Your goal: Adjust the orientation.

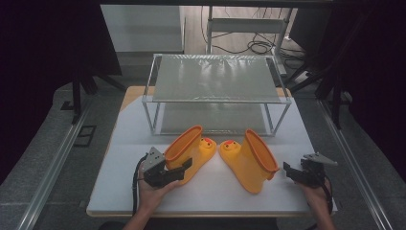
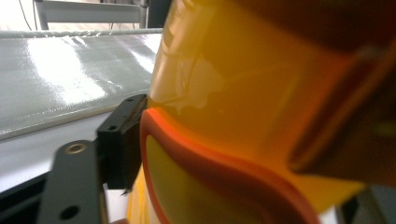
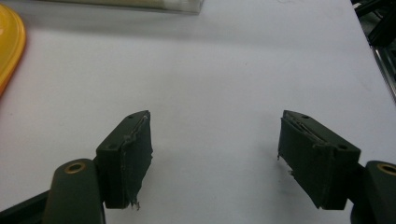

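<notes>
**Clerk:** Claws, count?

**Keeper:** Two, one in each hand. Left claw (image 1: 184, 167), near the table's front edge, left of centre. Its jaws sit either side of the orange-trimmed rim of the left boot (image 1: 191, 152); in the left gripper view one black jaw lies against the outside of the boot's wall and the other shows as a dark blur on the far side. They look closed onto the rim, partly open by the thickness of that wall.

**Clerk:** And the other?

**Keeper:** Right claw (image 1: 289, 171), near the front right corner. Jaws spread wide, nothing between them; the right gripper view shows bare white table (image 3: 210, 70) in the gap. It stands just beside the right boot (image 1: 251, 160), apart from it.

**Clerk:** Boots, count and position?

**Keeper:** Two, yellow rubber, each with an orange rim and a duck face on the toe. Both lie on the table at its middle, toes nearly touching, shafts leaning outward toward the front corners.

**Clerk:** Other fixtures?

**Keeper:** One rack (image 1: 215, 91), metal frame, two shelves, standing at the table's back edge behind the boots. Whether anything lies on its lower shelf cannot be told.

**Clerk:** Beyond the table?

**Keeper:** Cables (image 1: 258, 46) on the floor behind the rack.
</notes>
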`<act>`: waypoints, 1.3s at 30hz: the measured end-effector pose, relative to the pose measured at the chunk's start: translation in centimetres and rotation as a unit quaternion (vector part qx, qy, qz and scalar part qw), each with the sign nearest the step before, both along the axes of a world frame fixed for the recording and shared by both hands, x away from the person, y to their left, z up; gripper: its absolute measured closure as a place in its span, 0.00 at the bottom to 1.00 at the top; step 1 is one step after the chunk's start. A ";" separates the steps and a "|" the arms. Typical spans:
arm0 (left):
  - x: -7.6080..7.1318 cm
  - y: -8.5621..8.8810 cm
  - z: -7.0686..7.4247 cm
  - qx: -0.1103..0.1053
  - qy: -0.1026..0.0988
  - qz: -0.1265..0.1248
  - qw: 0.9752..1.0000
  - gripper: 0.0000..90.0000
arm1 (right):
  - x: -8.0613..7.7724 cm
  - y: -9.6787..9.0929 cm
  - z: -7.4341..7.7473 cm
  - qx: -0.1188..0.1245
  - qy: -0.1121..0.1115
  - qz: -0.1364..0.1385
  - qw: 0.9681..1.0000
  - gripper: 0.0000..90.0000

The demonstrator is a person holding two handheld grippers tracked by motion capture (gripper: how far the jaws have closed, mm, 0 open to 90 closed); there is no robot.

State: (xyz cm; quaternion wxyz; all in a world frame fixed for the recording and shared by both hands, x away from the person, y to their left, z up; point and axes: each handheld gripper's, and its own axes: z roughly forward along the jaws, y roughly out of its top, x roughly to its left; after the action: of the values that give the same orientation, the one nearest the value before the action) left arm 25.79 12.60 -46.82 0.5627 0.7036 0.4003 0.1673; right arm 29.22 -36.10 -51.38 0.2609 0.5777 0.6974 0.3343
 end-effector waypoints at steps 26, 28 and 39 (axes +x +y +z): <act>-4.6 7.3 3.7 -0.045 -0.031 -0.038 0.998 0.49 | 0.0 0.0 0.0 -0.001 0.004 -0.001 1.000 0.28; -4.7 8.0 3.6 -0.044 -0.031 -0.031 0.998 0.58 | 0.0 0.0 0.0 0.000 0.004 -0.002 1.000 0.28; -3.1 9.7 1.0 -0.005 0.020 0.002 1.000 0.99 | 0.1 0.0 0.0 -0.002 0.005 -0.002 1.000 0.28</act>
State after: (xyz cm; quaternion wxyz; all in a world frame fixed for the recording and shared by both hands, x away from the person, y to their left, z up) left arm 22.67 22.32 -45.86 0.5577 0.7032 0.4139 0.1523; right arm 29.27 -36.11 -51.42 0.2595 0.5805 0.6981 0.3292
